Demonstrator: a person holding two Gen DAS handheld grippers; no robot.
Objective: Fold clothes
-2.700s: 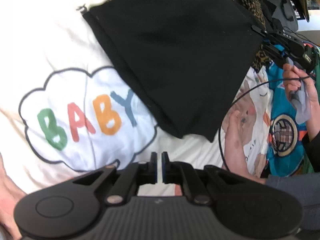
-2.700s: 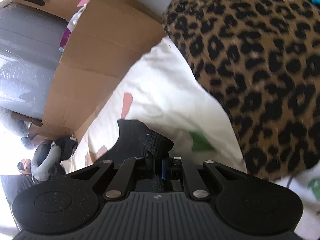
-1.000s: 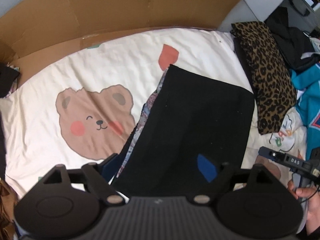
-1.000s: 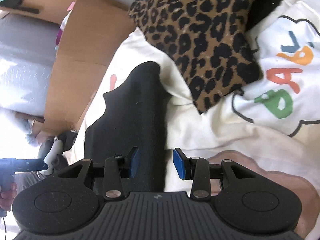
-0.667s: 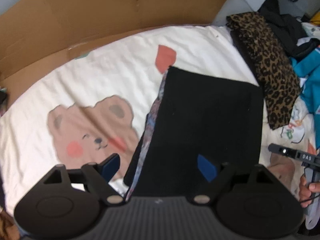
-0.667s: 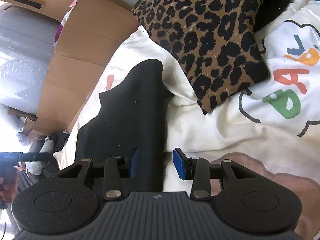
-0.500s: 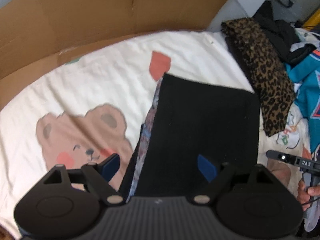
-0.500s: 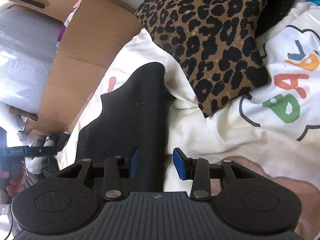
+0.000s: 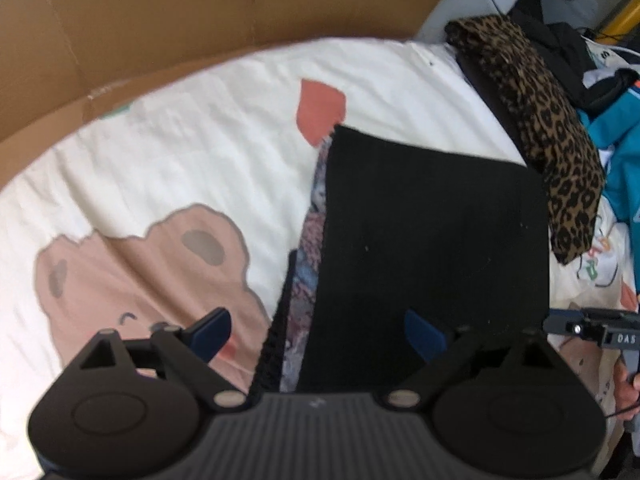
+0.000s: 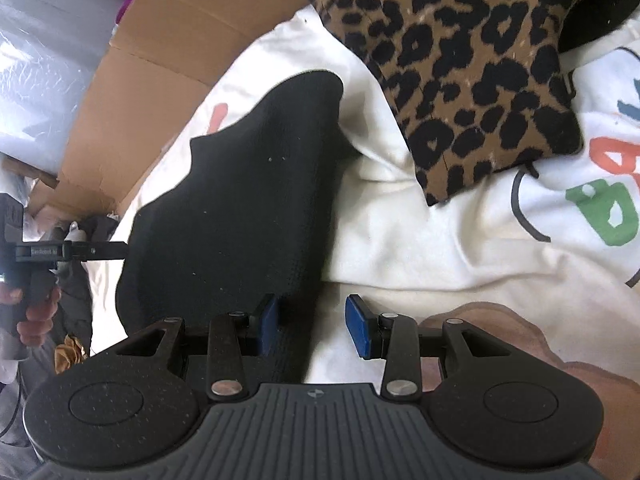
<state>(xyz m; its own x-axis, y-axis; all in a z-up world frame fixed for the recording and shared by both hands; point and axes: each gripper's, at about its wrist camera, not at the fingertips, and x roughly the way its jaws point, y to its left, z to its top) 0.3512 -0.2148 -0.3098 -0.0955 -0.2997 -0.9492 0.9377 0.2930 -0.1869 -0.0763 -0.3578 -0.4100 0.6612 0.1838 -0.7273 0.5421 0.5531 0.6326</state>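
Left gripper: jaws stood wide apart with nothing pressed between them; it pointed steeply down over the near left edge of the folded black garment, one blue pad above the bear print, the other above the black cloth
Right gripper: jaws stood partly apart, gripping nothing; the left pad sat over the black cloth's near edge, the right pad over bare sheet
Folded black garment: lay flat on the sheet as a neat rectangle, its near edge under both grippers; in the right wrist view it showed as a long dark hump
Patterned layer: a strip of blue and pink print showed along the garment's left edge, beneath the black top layer
Sheet: cream, printed with a pink bear face left of the garment and a coral patch touching its far left corner
Leopard-print cloth: lay just beside the garment's right edge, close to its far right corner; whether they touched could not be told
Cardboard: stood along the far side of the sheet
Teal clothing: heaped beyond the leopard-print cloth at the right
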